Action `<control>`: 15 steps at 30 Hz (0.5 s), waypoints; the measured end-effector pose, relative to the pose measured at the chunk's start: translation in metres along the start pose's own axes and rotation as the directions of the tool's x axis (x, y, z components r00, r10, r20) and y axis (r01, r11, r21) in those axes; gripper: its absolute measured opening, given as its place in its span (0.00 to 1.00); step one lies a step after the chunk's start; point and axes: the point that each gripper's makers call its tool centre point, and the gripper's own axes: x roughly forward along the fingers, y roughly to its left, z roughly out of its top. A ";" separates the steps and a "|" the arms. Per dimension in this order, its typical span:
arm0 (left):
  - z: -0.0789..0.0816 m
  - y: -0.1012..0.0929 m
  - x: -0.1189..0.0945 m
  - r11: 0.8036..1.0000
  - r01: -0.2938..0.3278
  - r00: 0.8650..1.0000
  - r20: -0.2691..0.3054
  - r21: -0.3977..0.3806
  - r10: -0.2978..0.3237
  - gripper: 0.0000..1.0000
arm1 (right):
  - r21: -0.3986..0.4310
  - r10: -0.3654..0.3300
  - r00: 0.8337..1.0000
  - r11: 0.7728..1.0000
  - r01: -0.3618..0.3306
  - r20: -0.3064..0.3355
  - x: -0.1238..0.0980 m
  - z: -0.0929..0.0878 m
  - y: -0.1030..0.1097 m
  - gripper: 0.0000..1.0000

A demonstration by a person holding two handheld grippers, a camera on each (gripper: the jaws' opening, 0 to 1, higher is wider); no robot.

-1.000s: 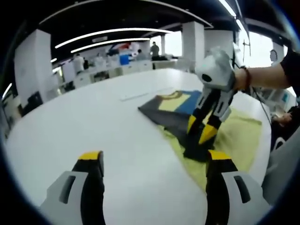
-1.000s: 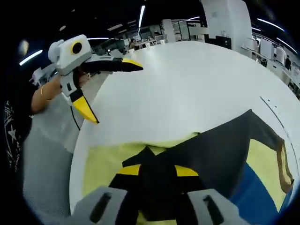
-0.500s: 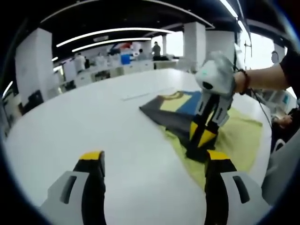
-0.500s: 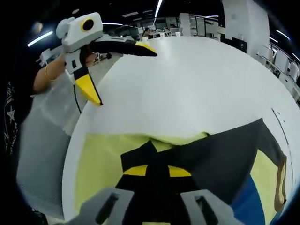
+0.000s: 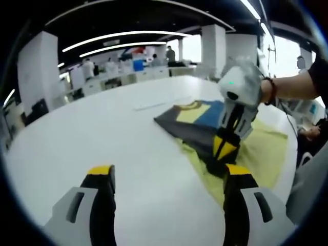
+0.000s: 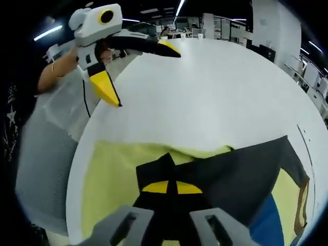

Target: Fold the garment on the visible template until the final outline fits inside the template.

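While the left gripper [image 5: 161, 177] hangs wide open above the white table [image 5: 102, 133], the shirt [image 5: 192, 120] lies on the yellow template [image 5: 264, 148], its dark corner pinched by the right gripper [image 6: 171, 188]. Soft, light cloth will likely sag; best taken at edges and corners.

Lighting: you are working under long ceiling light strips [image 5: 110, 42] that are glowing against a dark ceiling. Windows [image 5: 287, 54] are blowing out to white behind the columns. The white desk [image 5: 118, 138] is reflecting evenly, casting only soft shadows. Quality: fisheye bending is curving the desk edge in both views. Both views are looking slightly soft, the distant room blurring.
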 end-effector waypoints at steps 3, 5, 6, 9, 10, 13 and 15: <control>0.001 0.000 0.000 1.000 0.000 1.000 0.002 0.001 0.000 0.83 | 0.046 -0.045 0.998 0.998 0.044 0.036 -0.012 0.004 -0.007 0.00; 0.001 -0.001 0.000 1.000 0.003 1.000 0.002 0.004 -0.003 0.83 | 0.091 -0.086 0.995 0.993 0.080 0.053 -0.021 0.006 -0.013 0.00; 0.001 -0.001 0.000 1.000 0.003 1.000 0.003 0.005 -0.003 0.83 | 0.107 -0.109 0.991 0.989 0.101 0.071 -0.028 0.007 -0.017 0.00; 0.002 -0.003 0.001 1.000 0.009 1.000 0.003 0.008 -0.009 0.83 | 0.148 -0.170 0.980 0.977 0.155 0.101 -0.045 0.007 -0.027 0.00; 0.002 -0.004 0.001 1.000 0.010 1.000 0.003 0.010 -0.010 0.83 | 0.169 -0.188 0.976 0.971 0.168 0.110 -0.050 0.006 -0.029 0.00; 0.003 -0.007 0.002 1.000 0.016 1.000 0.004 0.013 -0.016 0.83 | 0.224 -0.231 0.964 0.954 0.198 0.130 -0.064 0.001 -0.036 0.00; 0.003 -0.008 0.003 1.000 0.020 1.000 0.003 0.016 -0.020 0.83 | 0.248 -0.271 0.954 0.940 0.233 0.131 -0.075 -0.005 -0.041 0.00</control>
